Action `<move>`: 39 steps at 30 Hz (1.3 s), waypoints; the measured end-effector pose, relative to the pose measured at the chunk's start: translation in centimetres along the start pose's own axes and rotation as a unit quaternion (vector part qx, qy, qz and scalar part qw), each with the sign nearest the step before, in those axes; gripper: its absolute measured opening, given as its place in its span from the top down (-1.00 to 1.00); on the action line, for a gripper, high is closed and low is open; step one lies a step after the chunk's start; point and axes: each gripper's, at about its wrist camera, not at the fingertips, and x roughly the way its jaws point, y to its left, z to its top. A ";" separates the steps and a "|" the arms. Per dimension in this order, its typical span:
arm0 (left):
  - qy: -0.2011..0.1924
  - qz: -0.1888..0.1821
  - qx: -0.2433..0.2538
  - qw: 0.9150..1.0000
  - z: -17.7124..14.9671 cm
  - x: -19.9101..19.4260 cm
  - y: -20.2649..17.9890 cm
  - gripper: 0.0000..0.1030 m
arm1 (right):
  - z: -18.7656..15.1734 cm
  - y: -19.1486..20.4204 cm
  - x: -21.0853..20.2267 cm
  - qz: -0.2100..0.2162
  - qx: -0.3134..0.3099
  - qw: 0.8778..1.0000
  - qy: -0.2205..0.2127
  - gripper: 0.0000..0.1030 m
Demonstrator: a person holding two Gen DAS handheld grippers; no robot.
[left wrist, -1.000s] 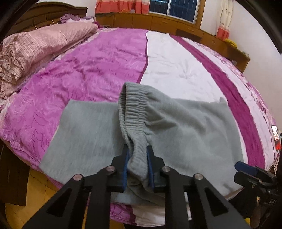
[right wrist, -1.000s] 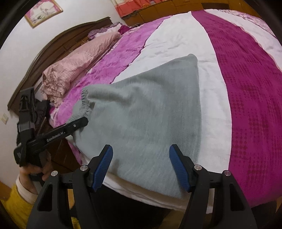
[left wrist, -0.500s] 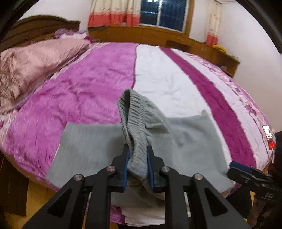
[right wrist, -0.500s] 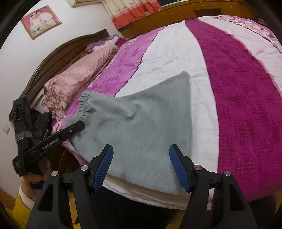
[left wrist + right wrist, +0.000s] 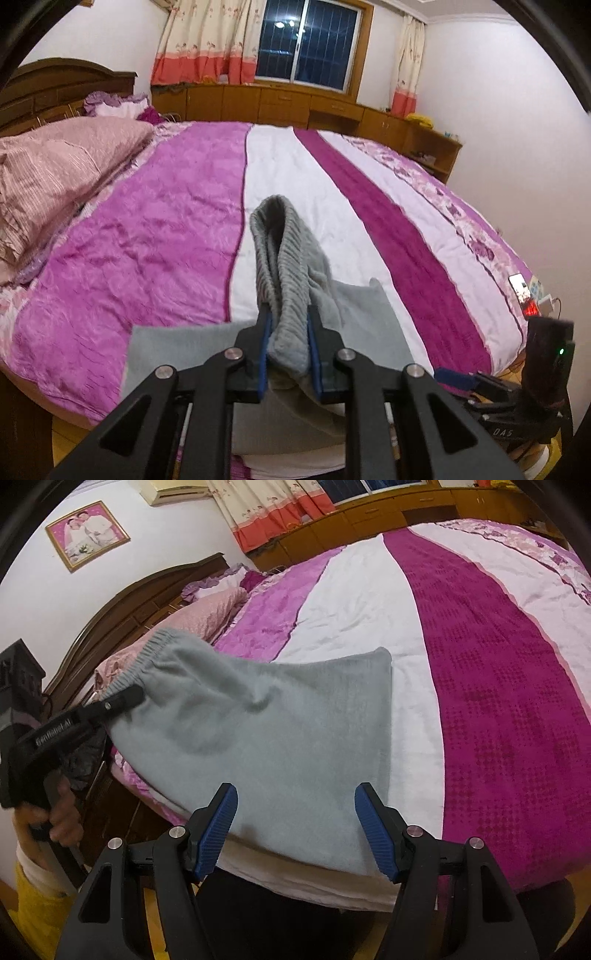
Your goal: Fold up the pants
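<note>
Left gripper (image 5: 287,345) jaws clamp the pants (image 5: 280,738) waistband off the bed (image 5: 480,664); right gripper (image 5: 295,827) jaws wide, empty: unsupported fabric may bunch.

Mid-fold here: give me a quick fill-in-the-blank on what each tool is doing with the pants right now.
1. The left tool is shut on the pants' elastic ____.
2. The right tool is ____, with nothing between its pads.
3. The pants are ____ in colour.
4. The bed cover under the pants has purple and ____ stripes.

Missing words: waistband; open; grey; white
</note>
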 end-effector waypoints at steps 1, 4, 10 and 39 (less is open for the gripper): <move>-0.007 0.002 -0.002 1.000 0.2 -0.5 0.5 0.66 | 0.0 0.1 0.0 0.000 -0.003 1.000 0.000 -0.19; -0.017 0.015 -0.011 1.000 0.5 -1.5 2.3 0.66 | -0.1 0.4 0.2 -0.002 -0.007 1.000 0.005 -0.19; 0.004 0.054 -0.033 0.998 -1.2 -0.8 7.4 0.66 | -0.3 1.1 1.4 -0.001 -0.016 1.000 0.018 -0.19; 0.090 0.096 -0.025 0.991 -9.6 2.4 14.8 0.33 | 0.1 3.4 9.0 -0.058 -0.077 0.991 0.095 -0.14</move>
